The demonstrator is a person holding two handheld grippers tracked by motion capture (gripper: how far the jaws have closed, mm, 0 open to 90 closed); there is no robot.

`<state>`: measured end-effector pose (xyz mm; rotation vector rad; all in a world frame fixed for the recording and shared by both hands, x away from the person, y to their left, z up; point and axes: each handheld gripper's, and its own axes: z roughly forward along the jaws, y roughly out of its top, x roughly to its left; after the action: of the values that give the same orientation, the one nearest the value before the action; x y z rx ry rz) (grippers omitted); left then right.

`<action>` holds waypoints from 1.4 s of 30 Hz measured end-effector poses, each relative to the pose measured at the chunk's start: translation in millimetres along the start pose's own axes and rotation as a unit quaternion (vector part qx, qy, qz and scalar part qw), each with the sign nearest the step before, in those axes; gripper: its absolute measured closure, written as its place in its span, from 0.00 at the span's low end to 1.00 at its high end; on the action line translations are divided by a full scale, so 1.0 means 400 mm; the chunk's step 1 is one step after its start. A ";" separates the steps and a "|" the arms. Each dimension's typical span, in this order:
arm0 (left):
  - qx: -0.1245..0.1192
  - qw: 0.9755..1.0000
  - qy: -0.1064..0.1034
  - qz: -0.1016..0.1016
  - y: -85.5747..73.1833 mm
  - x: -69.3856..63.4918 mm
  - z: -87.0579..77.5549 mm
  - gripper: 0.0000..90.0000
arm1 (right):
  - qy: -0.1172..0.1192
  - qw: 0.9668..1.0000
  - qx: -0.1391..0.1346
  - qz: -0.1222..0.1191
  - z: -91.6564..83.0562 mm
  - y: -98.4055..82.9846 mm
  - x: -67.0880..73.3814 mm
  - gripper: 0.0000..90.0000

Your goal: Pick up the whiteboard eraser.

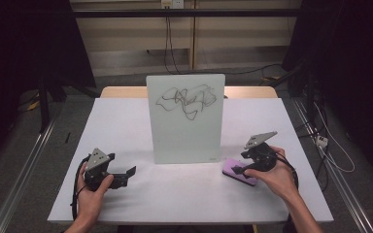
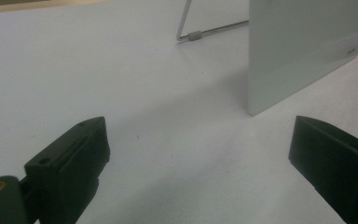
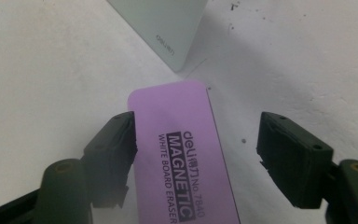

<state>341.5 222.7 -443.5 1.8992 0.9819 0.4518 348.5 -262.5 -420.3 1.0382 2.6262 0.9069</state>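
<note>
Tongs first: both pairs sit low over the white worktop, forearms entering from the near edge, either side of the upright whiteboard. Left tongs gape wide, holding nothing. Right tongs straddle the purple eraser lying flat just beside the whiteboard's corner, one pad touching, the other apart.

Left tongs: black body, two blocky black jaws, flat inner pads. Brass-coloured insert was set in rounded mount at jaw base; small round hole in jaw top. Grey three-cornered plate sat on top, dotted with small holes. Black cable looped from rear.

Right tongs: same black build, same grey plate, brass insert behind each jaw.

Forearms bare, no sleeves seen.
</note>
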 end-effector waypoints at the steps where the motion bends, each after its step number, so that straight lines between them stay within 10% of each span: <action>1: 0.000 1.000 0.000 0.000 0.000 0.000 0.000 0.05 | 0.004 1.000 0.004 -0.004 0.002 0.000 0.001 0.36; 25: 0.002 1.000 -0.002 -0.003 -0.001 0.001 0.001 0.05 | 0.010 0.996 0.082 -0.042 0.028 -0.011 0.016 0.44; 42: 0.003 1.000 -0.003 -0.001 -0.001 0.001 0.002 0.05 | 0.011 0.995 0.084 -0.047 0.027 -0.011 0.017 0.46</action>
<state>342.1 222.7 -444.5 1.9046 0.9816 0.4413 345.0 -255.3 -431.0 0.9359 2.7839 0.6908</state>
